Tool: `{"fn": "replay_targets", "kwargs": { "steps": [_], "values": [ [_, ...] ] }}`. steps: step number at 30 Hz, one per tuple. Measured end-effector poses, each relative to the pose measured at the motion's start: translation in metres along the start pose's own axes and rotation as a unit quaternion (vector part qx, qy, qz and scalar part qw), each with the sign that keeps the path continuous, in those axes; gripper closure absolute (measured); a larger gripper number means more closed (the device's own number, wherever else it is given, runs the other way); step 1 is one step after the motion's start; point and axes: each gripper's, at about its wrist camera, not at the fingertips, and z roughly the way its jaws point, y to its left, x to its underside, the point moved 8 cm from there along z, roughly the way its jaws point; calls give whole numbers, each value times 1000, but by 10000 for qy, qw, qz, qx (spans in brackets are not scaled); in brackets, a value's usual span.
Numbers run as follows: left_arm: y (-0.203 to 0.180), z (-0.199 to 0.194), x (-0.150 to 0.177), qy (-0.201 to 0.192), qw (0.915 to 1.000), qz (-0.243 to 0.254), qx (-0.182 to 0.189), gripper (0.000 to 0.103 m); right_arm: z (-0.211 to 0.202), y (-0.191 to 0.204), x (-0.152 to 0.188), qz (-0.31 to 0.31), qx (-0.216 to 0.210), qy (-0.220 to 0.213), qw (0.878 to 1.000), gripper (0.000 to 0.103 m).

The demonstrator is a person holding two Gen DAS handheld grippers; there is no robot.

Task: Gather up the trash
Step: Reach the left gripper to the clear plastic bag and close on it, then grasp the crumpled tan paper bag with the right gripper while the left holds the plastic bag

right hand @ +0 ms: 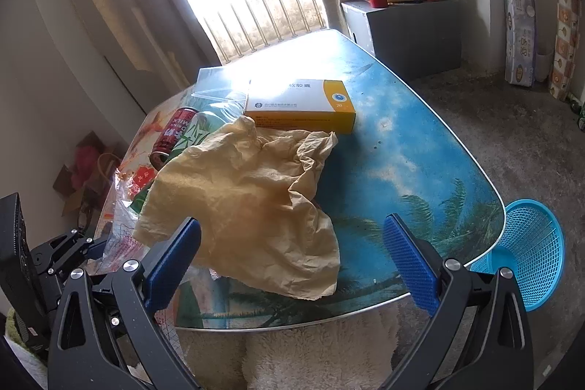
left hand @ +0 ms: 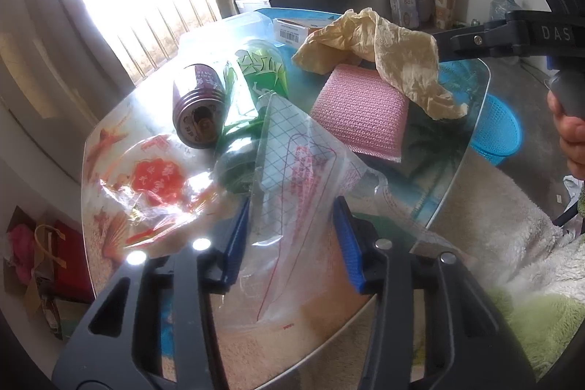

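A crumpled tan paper sheet (right hand: 252,207) is lying beside a pink waffle-textured sponge (left hand: 360,112), over the desk's blue palm-tree print (right hand: 420,192).

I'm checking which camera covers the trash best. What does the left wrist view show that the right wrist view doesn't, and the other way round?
Only the left wrist view: the pink mesh pad and the left gripper with the clear plastic bag between its pads. Only the right wrist view: the right gripper open around the near edge of the crumpled tan paper, and the orange box's full top. Both: tan paper, red can, green can, blue basket, glass table.
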Motion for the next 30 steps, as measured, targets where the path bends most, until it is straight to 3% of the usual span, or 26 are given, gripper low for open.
{"fn": "replay_targets", "kwargs": {
  "steps": [4, 8, 15, 23, 30],
  "values": [
    [-6, -7, 3, -79, 9999, 123, 38, 82, 0, 0, -4, 47, 58, -10, 10000, 6],
    [-5, -14, 5, -203, 9989, -141, 397, 89, 2, -1, -12, 116, 11, 16, 9999, 6],
    [-7, -30, 16, -402, 9960, -412, 690, 90, 5, -1, -36, -156, 220, 47, 9996, 6],
    [31, -55, 22, -821, 9850, -1250, 865, 90, 17, 10, -46, -356, 279, 104, 9989, 10],
    [63, -56, 30, -863, 9794, -1684, 700, 90, 55, -14, -43, 784, -175, 662, 9946, 21]
  ]
}}
